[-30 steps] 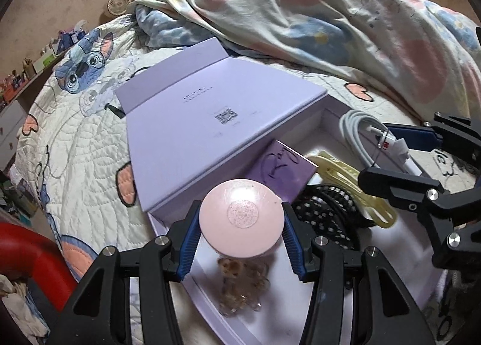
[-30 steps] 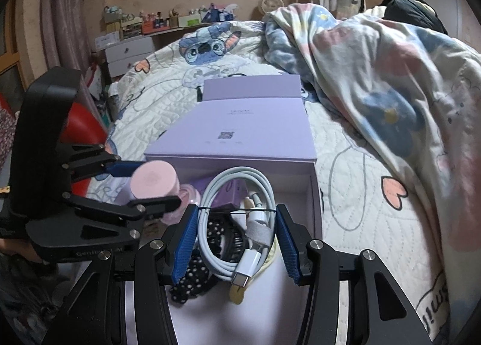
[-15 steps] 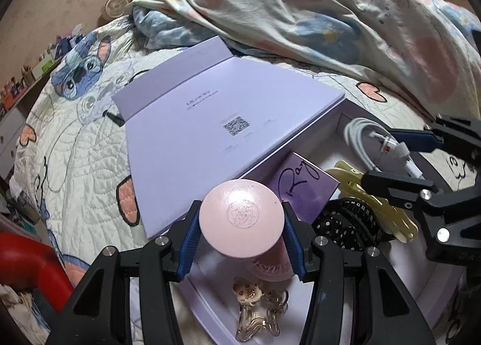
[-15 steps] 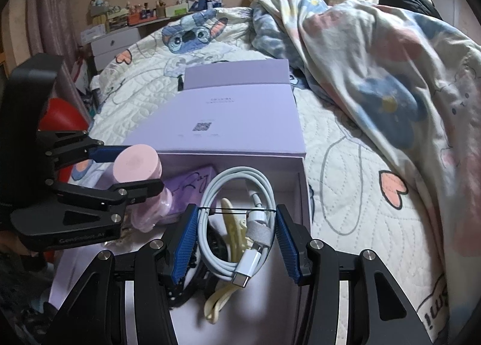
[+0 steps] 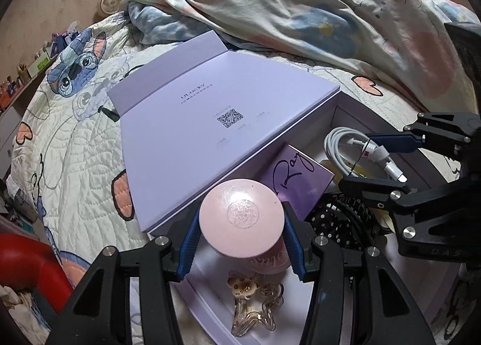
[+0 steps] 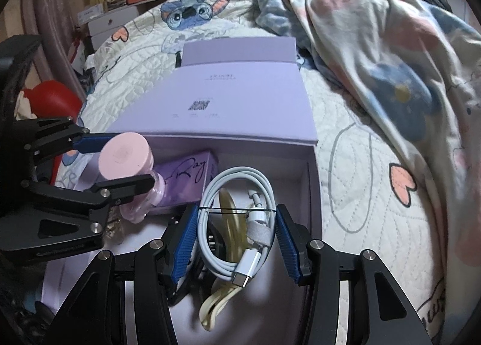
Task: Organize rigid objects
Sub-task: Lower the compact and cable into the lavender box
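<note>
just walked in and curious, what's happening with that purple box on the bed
A person is sorting small items with two handheld grippers. The left gripper is shut on a pink-capped bottle, and the right gripper is shut on a coiled white cable, both over the open purple box. Inside lie a purple card, a yellow clip, a dotted black hair tie and a clear charm.

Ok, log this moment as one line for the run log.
left tongs: shut on pink bottle | right tongs: shut on white cable | both over open purple box | on bed
</note>
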